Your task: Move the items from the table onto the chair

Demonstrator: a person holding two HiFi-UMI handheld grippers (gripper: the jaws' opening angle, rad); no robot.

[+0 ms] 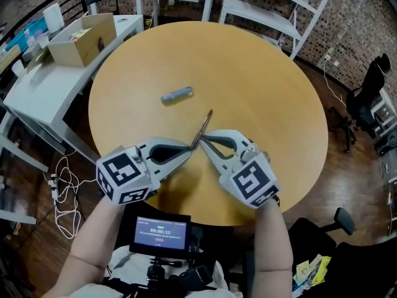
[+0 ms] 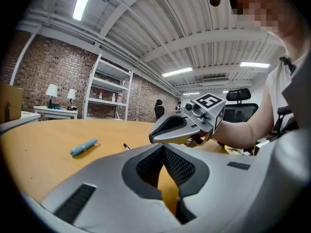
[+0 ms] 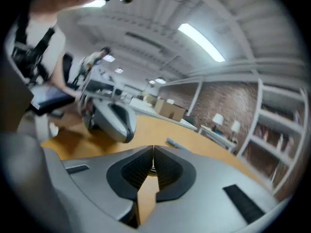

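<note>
The right tongs (image 1: 201, 137) pinch the end of a thin pen (image 1: 205, 124) low over the counter (image 1: 273, 110). The left tongs (image 1: 188, 150), clenched empty, sit just beside. A grip that skimpy may let the pen swivel and drop. A blue marker (image 1: 177, 95) lies farther back.

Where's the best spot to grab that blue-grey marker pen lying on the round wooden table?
Probably mid-barrel on the blue-grey marker pen, from above, jaws across its narrow width: it lies flat on the round wooden table with both long sides clear.
</note>
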